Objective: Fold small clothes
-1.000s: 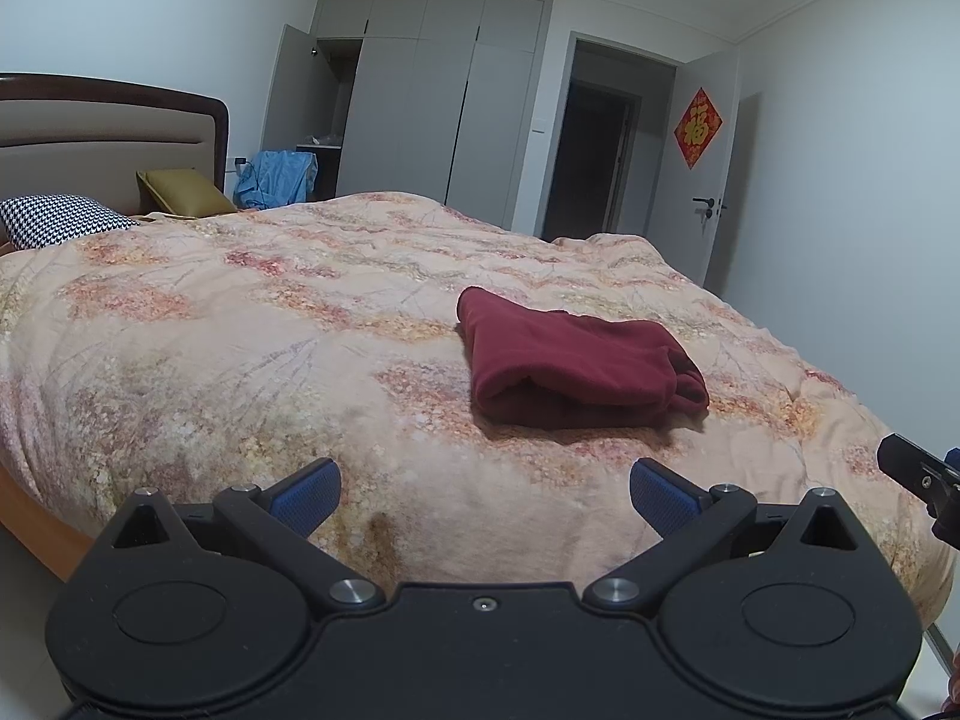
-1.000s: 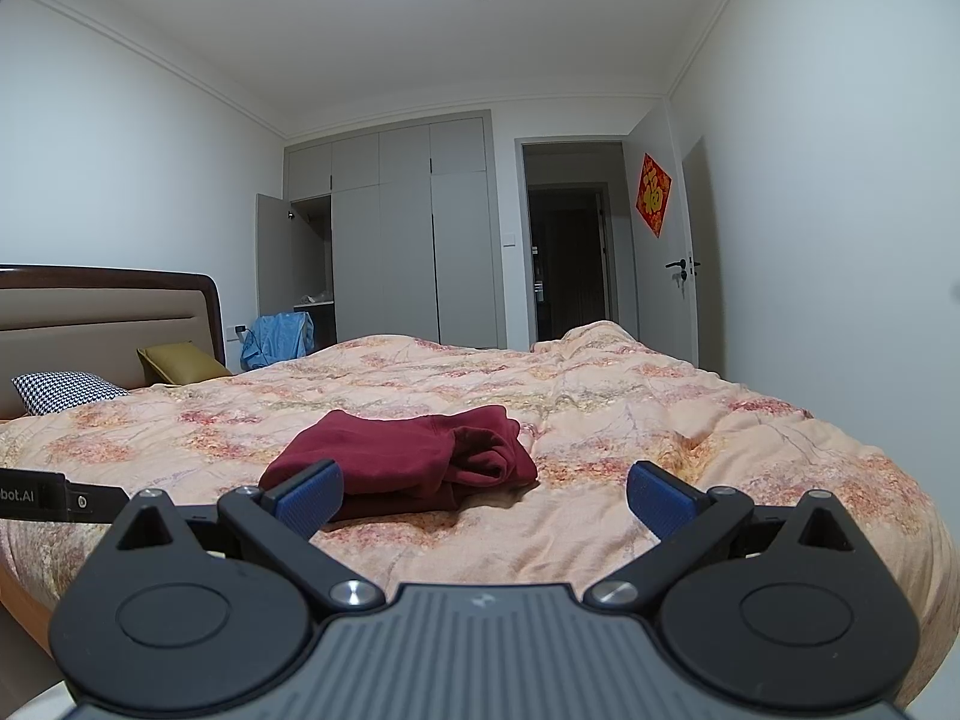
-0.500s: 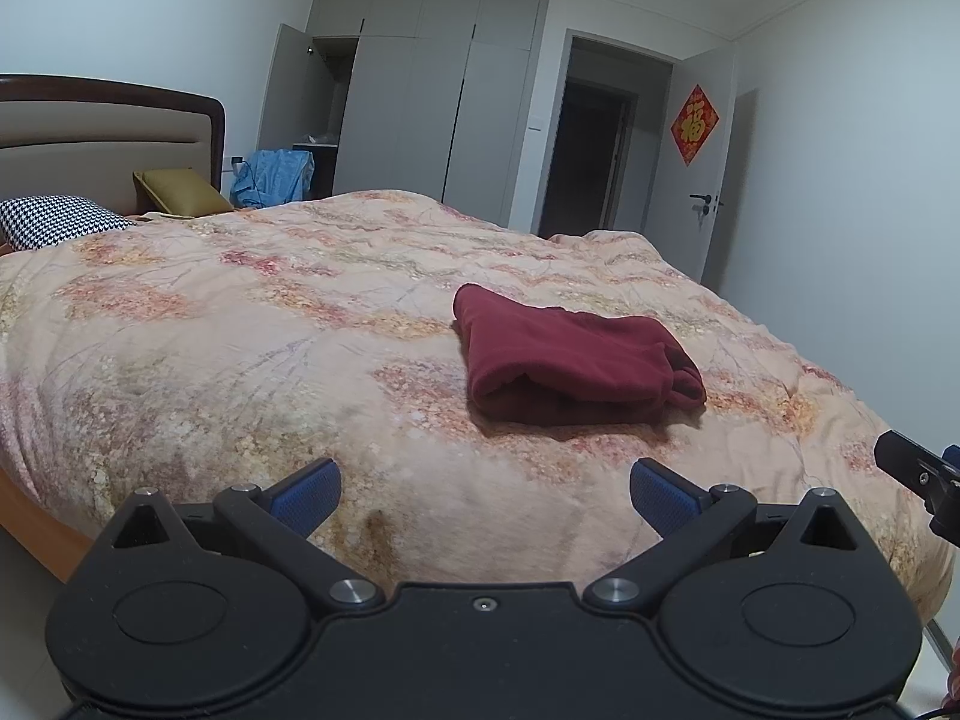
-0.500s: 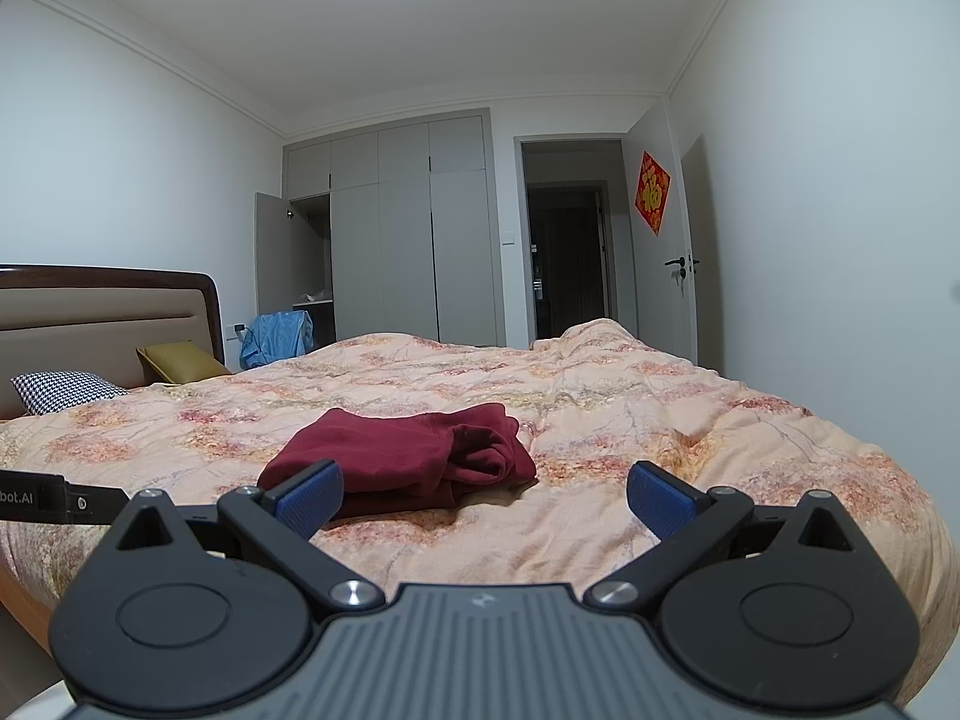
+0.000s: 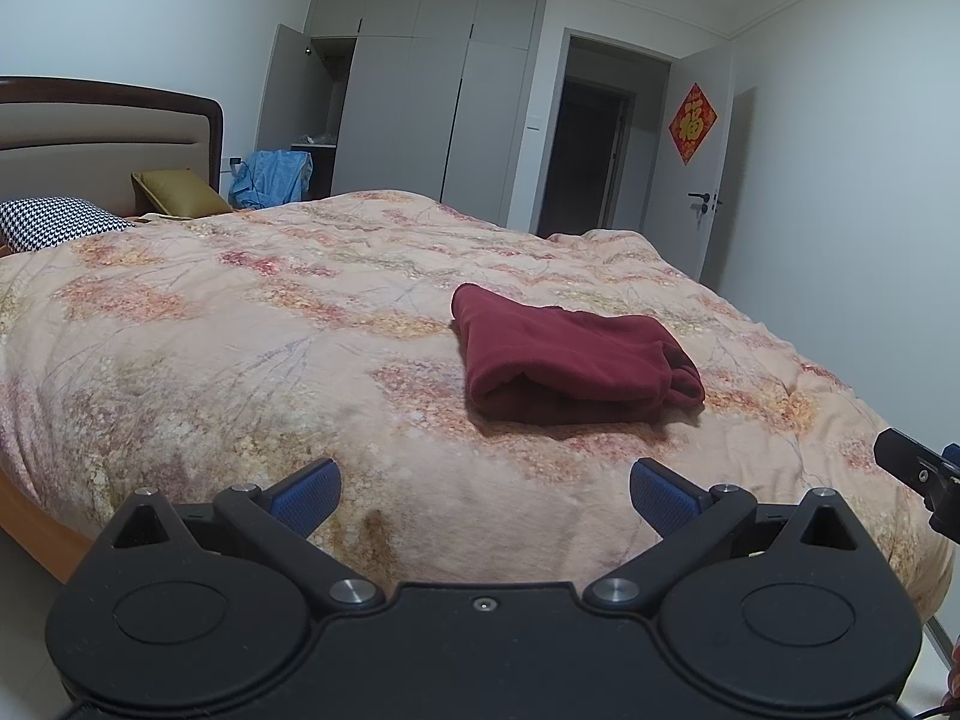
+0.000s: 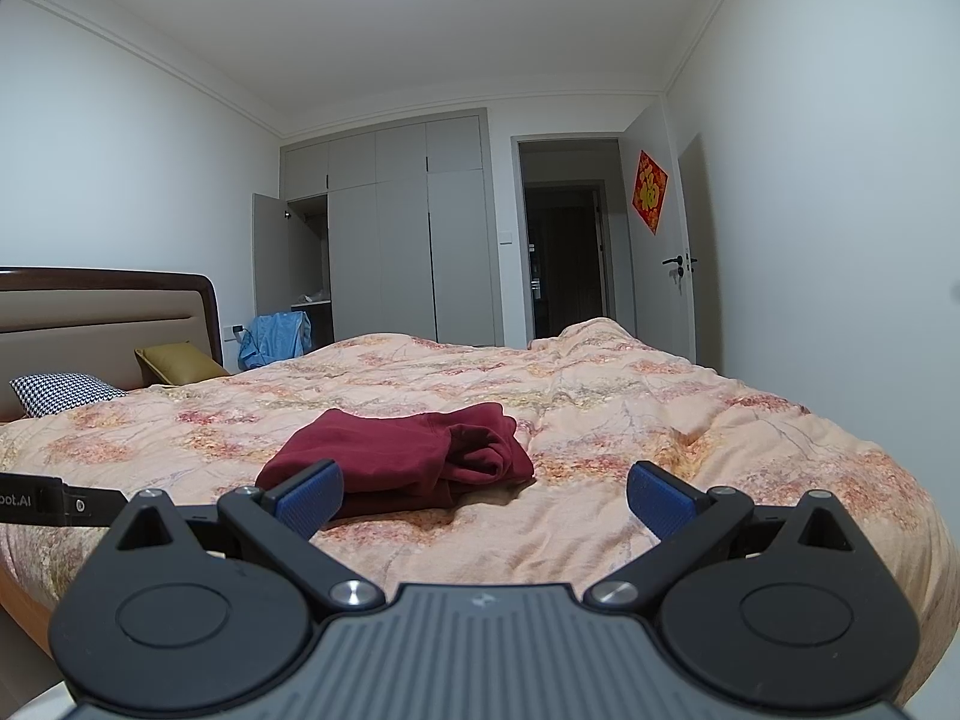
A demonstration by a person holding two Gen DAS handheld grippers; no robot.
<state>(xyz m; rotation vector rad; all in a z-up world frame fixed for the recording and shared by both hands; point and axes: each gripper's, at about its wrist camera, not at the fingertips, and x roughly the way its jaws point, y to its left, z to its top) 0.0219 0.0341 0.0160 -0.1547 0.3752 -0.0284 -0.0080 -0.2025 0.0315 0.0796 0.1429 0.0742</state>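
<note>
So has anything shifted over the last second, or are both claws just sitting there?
Almost nothing. The left claw drifted very slightly; nothing was grasped or released. Both claws stay open and empty, short of the bed. The right claw held its place, and the folded maroon garment lies as it did on the floral quilt.

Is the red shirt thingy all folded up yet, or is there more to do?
It looks folded already: the dark red garment lies in a compact bundle on the flowery bedspread. Nothing is in hand: the left gripper and right gripper are both open and empty, short of the garment. No other clothes waiting to be folded show on the bed.
</note>
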